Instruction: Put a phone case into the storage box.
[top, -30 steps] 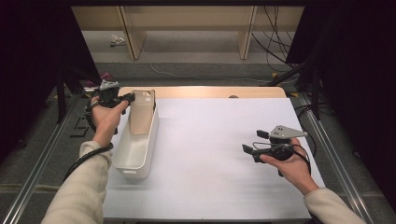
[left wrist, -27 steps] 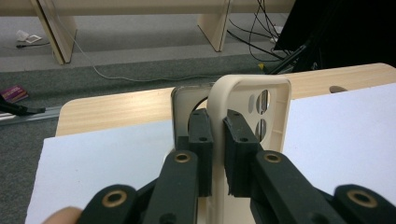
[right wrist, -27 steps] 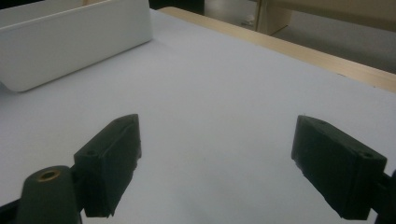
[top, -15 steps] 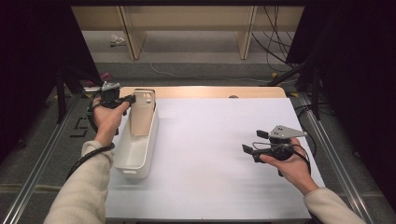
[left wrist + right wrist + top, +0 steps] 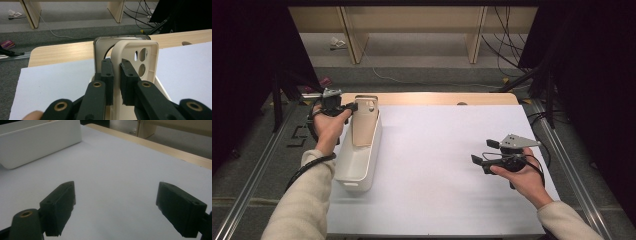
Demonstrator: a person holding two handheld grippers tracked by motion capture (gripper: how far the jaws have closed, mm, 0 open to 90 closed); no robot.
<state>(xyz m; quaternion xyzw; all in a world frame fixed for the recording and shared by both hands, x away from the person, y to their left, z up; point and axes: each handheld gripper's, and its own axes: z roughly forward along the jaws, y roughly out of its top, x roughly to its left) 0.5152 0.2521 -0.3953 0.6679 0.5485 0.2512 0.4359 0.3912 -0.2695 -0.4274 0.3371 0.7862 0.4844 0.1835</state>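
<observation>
— Which colours are seen on the table?
— A white sheet is laid over pale wood; the bin is white.
— And the case?
— Cream, backed by a second case with a clear, greyish rim.
— The grippers?
— Black jaws with brass-coloured pivots are shown; a grey plate is carried by the right gripper.

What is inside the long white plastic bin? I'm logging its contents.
A beige phone case leans in the white bin's far end, clamped by the left gripper. A clear case stands behind it. The floor beneath them is hidden.
</observation>
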